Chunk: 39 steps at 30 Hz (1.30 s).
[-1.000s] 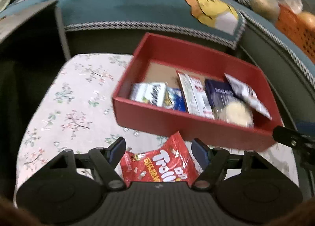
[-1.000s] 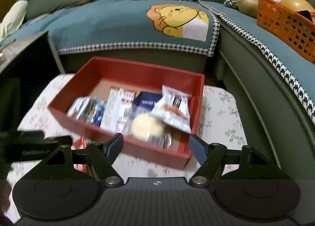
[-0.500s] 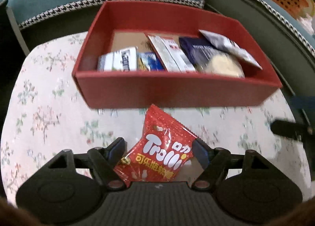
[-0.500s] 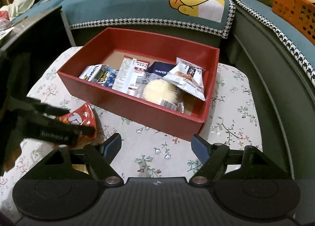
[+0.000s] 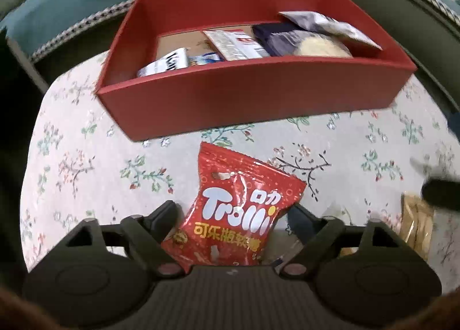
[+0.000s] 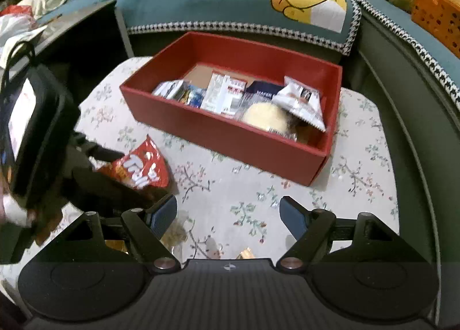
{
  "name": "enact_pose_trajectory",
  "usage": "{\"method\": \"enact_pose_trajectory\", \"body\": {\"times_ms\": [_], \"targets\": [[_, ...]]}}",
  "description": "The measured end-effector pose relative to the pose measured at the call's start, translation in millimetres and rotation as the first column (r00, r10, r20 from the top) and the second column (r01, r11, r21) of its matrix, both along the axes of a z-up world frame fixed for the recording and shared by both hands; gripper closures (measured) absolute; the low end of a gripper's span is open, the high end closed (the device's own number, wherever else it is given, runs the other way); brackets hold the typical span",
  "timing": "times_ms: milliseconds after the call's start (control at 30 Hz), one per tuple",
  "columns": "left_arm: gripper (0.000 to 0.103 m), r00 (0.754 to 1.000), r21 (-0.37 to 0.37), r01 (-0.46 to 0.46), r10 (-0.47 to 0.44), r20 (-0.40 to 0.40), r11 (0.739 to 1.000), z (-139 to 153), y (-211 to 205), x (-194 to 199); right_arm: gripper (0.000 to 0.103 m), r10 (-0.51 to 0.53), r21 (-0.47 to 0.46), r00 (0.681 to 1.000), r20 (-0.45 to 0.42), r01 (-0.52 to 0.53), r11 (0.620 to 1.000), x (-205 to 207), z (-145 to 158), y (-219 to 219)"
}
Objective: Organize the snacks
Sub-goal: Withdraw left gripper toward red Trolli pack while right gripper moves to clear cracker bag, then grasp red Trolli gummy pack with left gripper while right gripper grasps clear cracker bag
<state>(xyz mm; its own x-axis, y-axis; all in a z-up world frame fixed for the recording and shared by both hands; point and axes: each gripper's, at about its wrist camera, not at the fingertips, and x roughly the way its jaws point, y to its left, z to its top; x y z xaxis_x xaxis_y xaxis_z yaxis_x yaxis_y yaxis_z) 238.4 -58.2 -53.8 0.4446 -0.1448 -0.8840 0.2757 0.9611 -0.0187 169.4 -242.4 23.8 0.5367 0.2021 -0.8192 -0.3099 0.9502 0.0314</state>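
Note:
A red Trolli candy bag [image 5: 238, 209] lies on the floral table between the fingers of my left gripper [image 5: 233, 215], whose jaws are wide and not pressing it. It also shows in the right wrist view [image 6: 141, 169] beside the left gripper's body. The red box [image 5: 258, 91] stands just beyond it and holds several snack packets [image 6: 227, 94]. My right gripper [image 6: 228, 215] is open and empty over the table in front of the box [image 6: 230, 140]. A yellowish packet [image 5: 417, 226] lies at the right in the left wrist view, and part of it shows under my right gripper [image 6: 175, 232].
A teal sofa with a lion-print cover [image 6: 310, 5] curves behind and right of the table. An orange basket [image 6: 437, 16] sits on the sofa at the right. A dark side table [image 6: 86, 30] stands to the left.
My left gripper has drawn back and lowered around the Trolli bag; the box looks farther and lower in view. My right gripper has pulled back from the box towards the table's near side.

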Motion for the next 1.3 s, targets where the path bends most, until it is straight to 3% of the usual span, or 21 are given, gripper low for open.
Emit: {"method": "enact_pose_trajectory", "body": {"times_ms": [67, 167, 367, 567, 733, 867, 1000, 1200, 1300], "targets": [[0.036, 0.999, -0.014, -0.042, 0.042, -0.003, 0.999, 3.6, 7.7, -3.6, 0.020, 0.009, -0.009, 1.000, -0.009, -0.009, 1.000, 0.5, -2.9, 2.4], [0.042, 0.994, -0.063, -0.110, 0.108, -0.029, 0.992, 6.3, 23.0, -11.8, 0.020, 0.023, -0.017, 1.000, -0.020, -0.024, 1.000, 0.5, -5.3, 8.1], [0.045, 0.976, -0.092, -0.218, 0.215, -0.045, 0.972, 13.1, 54.2, -40.5, 0.020, 0.093, -0.006, 0.993, -0.075, -0.093, 0.996, -9.5, -17.1, 27.5], [0.045, 0.954, -0.145, -0.300, 0.294, -0.064, 0.943, 15.5, 78.2, -51.2, 0.016, 0.241, -0.009, 0.964, -0.108, -0.243, 0.970, -17.0, -33.2, 62.6], [0.045, 0.947, -0.168, -0.317, 0.302, -0.105, 0.934, 7.1, 90.5, -49.4, 0.015, 0.378, 0.000, 0.909, -0.178, -0.384, 0.923, -17.4, -50.2, 87.0], [0.044, 0.949, -0.180, -0.308, 0.290, -0.120, 0.934, 5.5, 93.6, -46.6, 0.005, 0.444, -0.030, 0.867, -0.225, -0.462, 0.887, -22.5, -69.1, 101.3], [0.041, 0.955, -0.163, -0.290, 0.275, -0.112, 0.943, 4.3, 90.9, -45.9, 0.002, 0.443, -0.080, 0.876, -0.191, -0.464, 0.882, -27.6, -73.6, 110.2], [0.021, 0.965, -0.171, -0.255, 0.240, -0.102, 0.952, 2.1, 84.6, -44.8, 0.000, 0.403, -0.081, 0.894, -0.194, -0.424, 0.902, -28.9, -75.0, 107.8], [0.021, 0.967, -0.137, -0.249, 0.238, -0.088, 0.959, 1.2, 77.0, -46.0, 0.015, 0.391, -0.123, 0.903, -0.177, -0.415, 0.902, -27.9, -71.0, 104.1]]}}
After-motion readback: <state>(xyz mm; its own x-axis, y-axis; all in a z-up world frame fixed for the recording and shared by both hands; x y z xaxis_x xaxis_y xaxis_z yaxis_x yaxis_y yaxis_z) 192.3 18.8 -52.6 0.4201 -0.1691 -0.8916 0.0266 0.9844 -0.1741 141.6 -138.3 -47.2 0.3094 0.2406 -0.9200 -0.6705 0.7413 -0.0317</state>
